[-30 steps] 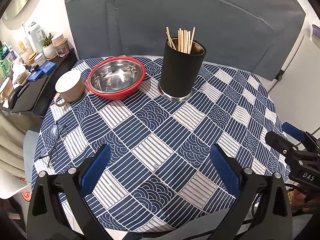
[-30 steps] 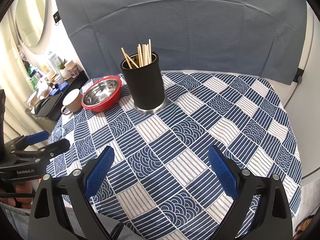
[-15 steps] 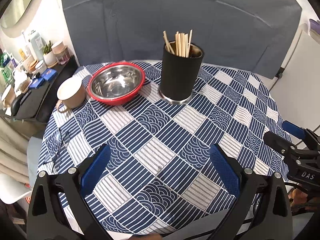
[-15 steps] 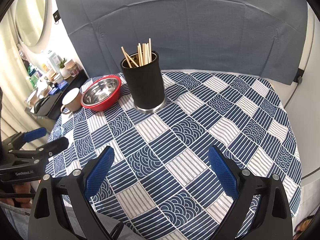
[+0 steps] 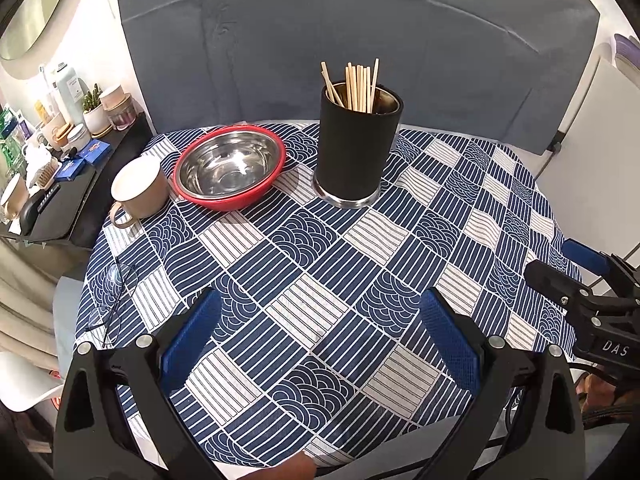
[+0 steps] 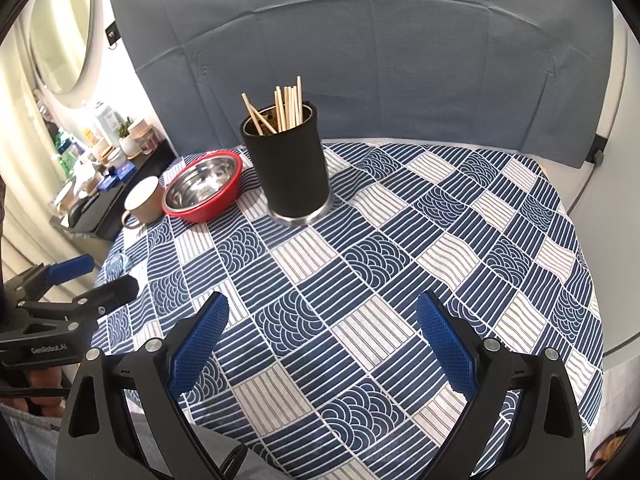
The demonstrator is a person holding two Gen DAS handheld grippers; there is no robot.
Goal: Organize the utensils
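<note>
A black utensil holder point(image 5: 358, 148) point(image 6: 289, 168) stands upright at the far middle of the round table, with several wooden chopsticks point(image 5: 356, 86) point(image 6: 284, 108) standing in it. My left gripper point(image 5: 320, 320) is open and empty over the table's near edge. My right gripper point(image 6: 322, 322) is open and empty over the near edge too. The right gripper shows at the right of the left wrist view point(image 5: 576, 276). The left gripper shows at the left of the right wrist view point(image 6: 76, 284). Both are far from the holder.
A red-rimmed steel bowl point(image 5: 230, 166) point(image 6: 204, 186) and a beige mug point(image 5: 138, 192) point(image 6: 144, 200) sit left of the holder. Glasses point(image 5: 112, 300) lie at the table's left edge. A blue patterned cloth point(image 5: 304, 260) covers the table. A cluttered black side shelf point(image 5: 60, 184) stands left.
Both grippers have drawn back and risen slightly from the table, the left more. The jaws stay open. Nothing on the table has moved.
</note>
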